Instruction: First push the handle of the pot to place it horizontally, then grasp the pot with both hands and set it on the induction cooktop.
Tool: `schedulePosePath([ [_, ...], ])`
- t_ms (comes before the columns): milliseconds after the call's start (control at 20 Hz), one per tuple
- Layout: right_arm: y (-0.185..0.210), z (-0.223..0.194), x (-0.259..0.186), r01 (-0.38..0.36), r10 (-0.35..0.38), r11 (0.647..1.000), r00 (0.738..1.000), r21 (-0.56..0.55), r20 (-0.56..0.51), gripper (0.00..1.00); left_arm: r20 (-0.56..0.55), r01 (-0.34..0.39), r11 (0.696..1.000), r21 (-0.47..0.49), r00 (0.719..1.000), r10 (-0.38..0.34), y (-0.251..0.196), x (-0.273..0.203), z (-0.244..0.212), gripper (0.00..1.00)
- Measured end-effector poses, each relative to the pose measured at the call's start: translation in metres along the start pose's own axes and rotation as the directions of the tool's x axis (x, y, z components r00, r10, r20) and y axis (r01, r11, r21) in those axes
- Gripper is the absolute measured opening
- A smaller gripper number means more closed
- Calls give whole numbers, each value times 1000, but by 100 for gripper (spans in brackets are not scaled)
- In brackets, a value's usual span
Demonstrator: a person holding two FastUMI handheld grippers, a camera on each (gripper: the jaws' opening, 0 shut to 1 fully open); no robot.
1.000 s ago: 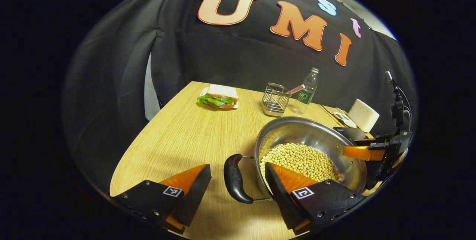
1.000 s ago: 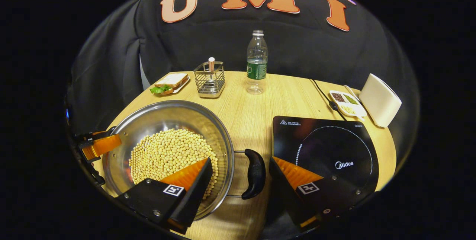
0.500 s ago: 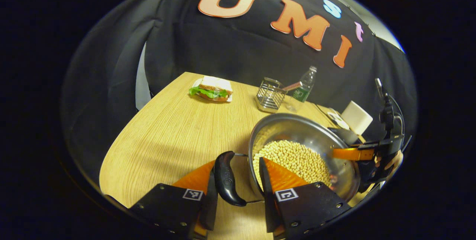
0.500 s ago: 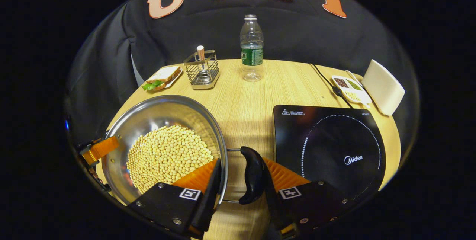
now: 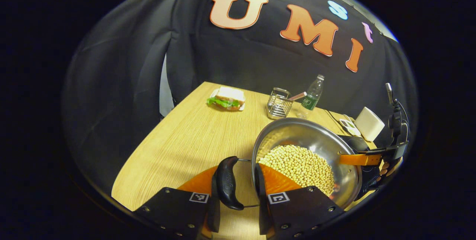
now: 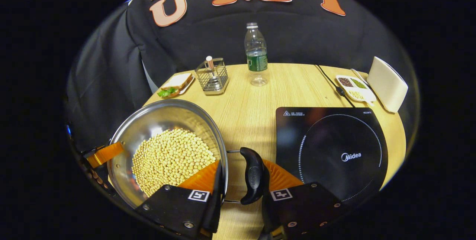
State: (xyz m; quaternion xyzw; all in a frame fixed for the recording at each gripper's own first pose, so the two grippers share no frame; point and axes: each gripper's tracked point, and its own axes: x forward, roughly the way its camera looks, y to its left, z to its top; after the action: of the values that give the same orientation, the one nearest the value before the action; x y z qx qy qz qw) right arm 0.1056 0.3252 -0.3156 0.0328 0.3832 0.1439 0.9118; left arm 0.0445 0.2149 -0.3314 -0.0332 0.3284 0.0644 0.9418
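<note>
A steel pot (image 6: 160, 121) full of soybeans (image 6: 171, 158) stands left of the black induction cooktop (image 6: 331, 150) on the wooden table. In the right gripper view, my right gripper (image 6: 241, 169) is shut across the pot's right side. One finger is inside the rim and the other is against the black handle (image 6: 254, 175). In the left gripper view, my left gripper (image 5: 236, 171) is shut the same way on the pot (image 5: 308, 136), across its opposite handle (image 5: 227, 182). Each gripper also appears across the pot in the other's view. The pot's base is hidden.
At the back stand a sandwich on a plate (image 6: 174, 83), a wire basket (image 6: 212, 78) and a water bottle (image 6: 256, 56). A small dish of grains (image 6: 353, 87), a white box (image 6: 386, 83) and the cooktop's cable (image 6: 329, 80) lie at the far right.
Both grippers were open beside the handles one second ago. Each has since shut, one finger inside the rim and one outside its handle. Both views have shifted slightly.
</note>
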Motion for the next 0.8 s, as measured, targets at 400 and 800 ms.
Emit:
schedulePosePath([
  [400,-70,33,-62,42,-44,998,997,38,64,45,47,69,997,43,996,-71,-94,-16,38,42],
  [800,-177,34,-105,113,-123,987,989,118,83,45,15,179,980,84,983,-181,-215,-7,37,42],
])
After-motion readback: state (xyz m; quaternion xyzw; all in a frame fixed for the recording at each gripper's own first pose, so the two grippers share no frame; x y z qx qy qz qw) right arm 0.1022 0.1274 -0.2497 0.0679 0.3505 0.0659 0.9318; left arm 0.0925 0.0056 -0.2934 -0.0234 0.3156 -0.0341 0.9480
